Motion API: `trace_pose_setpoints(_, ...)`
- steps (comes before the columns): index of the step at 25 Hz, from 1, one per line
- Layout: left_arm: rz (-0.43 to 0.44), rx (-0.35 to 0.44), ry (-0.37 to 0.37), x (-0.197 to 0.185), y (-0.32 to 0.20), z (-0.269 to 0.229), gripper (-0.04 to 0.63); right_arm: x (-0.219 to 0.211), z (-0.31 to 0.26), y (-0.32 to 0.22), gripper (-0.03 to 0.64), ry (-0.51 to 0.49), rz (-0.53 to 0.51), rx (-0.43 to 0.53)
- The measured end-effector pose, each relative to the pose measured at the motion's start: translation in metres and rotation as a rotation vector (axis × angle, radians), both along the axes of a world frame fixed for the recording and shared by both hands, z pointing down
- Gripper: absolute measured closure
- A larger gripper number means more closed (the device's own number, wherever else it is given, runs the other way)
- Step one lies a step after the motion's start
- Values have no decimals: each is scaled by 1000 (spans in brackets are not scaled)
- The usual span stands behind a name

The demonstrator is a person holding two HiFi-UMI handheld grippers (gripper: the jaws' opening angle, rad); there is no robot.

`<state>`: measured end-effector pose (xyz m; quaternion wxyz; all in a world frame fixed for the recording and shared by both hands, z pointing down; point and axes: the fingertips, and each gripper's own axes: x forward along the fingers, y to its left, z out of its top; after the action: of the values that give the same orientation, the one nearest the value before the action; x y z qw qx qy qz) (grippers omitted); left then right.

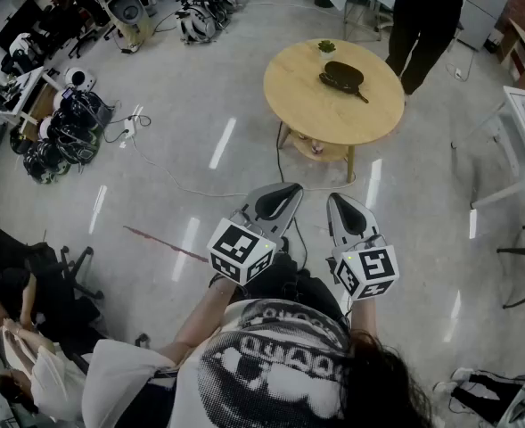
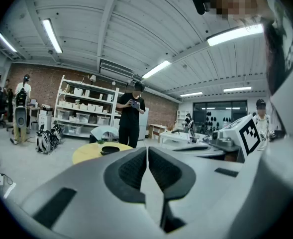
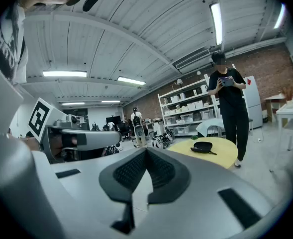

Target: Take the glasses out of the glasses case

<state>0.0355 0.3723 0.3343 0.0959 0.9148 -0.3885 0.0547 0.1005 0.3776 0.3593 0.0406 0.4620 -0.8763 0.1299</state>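
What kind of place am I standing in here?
Most likely a robotics lab or workshop: storage shelves against a brick wall, gear heaped on the floor, and a round table holding a glasses case.

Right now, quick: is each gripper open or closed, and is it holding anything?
Left gripper: closed, jaws together, holding nothing.
Right gripper: closed, jaws together, holding nothing.

Bright, even light falls from long ceiling tubes (image 2: 51, 34); their reflections streak white glare across the glossy floor (image 1: 222, 141); shadows are soft and short; both gripper views curve hard into black corners (fisheye lenses); the left gripper (image 2: 147, 153) and right gripper (image 3: 146, 153) loom slightly blurred near the lens.
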Motion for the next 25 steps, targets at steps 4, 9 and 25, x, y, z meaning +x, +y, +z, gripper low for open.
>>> trace_pose_setpoints(4, -16, -3, -1, 5, 2, 2, 575, 4, 1, 1, 621, 3, -22, -1)
trace_pose_setpoints(9, -15, -14, -23, 5, 2, 4, 574, 2, 1, 5, 621, -15, -35, -3)
trace_pose_setpoints(25, -12, -39, -32, 2, -35, 16, 574, 4, 19, -31, 621, -32, -26, -41)
